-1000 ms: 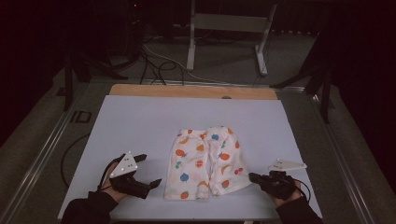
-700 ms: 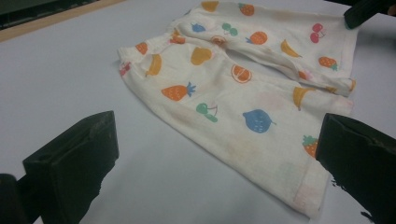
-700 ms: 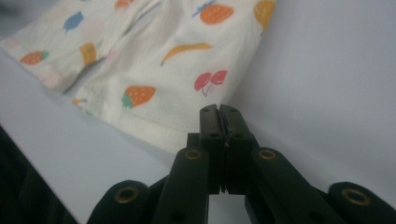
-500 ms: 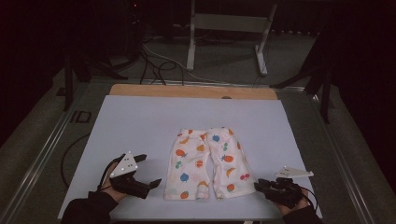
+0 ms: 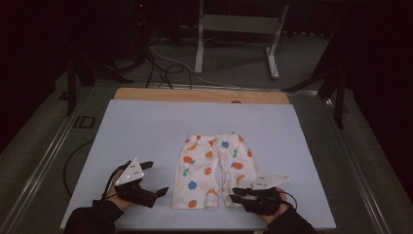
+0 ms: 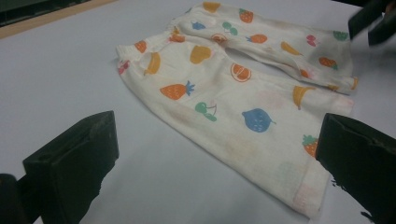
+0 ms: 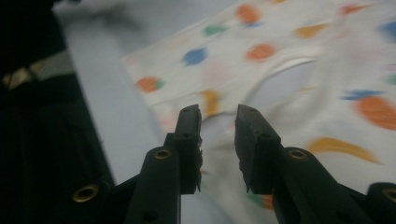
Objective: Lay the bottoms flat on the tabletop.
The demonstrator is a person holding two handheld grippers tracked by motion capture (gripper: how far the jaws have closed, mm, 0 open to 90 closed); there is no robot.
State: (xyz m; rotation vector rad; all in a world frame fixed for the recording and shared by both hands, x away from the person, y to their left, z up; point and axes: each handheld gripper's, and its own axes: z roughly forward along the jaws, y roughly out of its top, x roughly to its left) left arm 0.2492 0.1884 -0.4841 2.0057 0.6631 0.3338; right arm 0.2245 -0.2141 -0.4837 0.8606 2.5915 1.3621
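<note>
A pair of small white pants (image 5: 212, 168) with a fruit print lies flat on the pale table cover (image 5: 146, 126), waist away from me and leg hems toward me. My left gripper (image 5: 157, 177) rests left of the pants, jaws wide open and bare; in the left gripper view (image 6: 219, 126) the pants (image 6: 243, 98) lie ahead between its jaws. My right gripper (image 5: 234, 197) sits at the hem of the right leg. Its jaws (image 7: 218, 112) have just been closing and stand narrowly apart over the cloth (image 7: 280, 60), with no pad pressing on it.
A wooden strip (image 5: 199, 95) borders the table's far edge. Beyond it are a metal stand (image 5: 238, 29) and cables (image 5: 165, 63) on the dark floor. The table's near edge runs just below both hands.
The right gripper pulled out to the right, then came back left to the right leg's hem. The pants' right leg, bunched a second ago, now lies flat. The left gripper stayed put.
</note>
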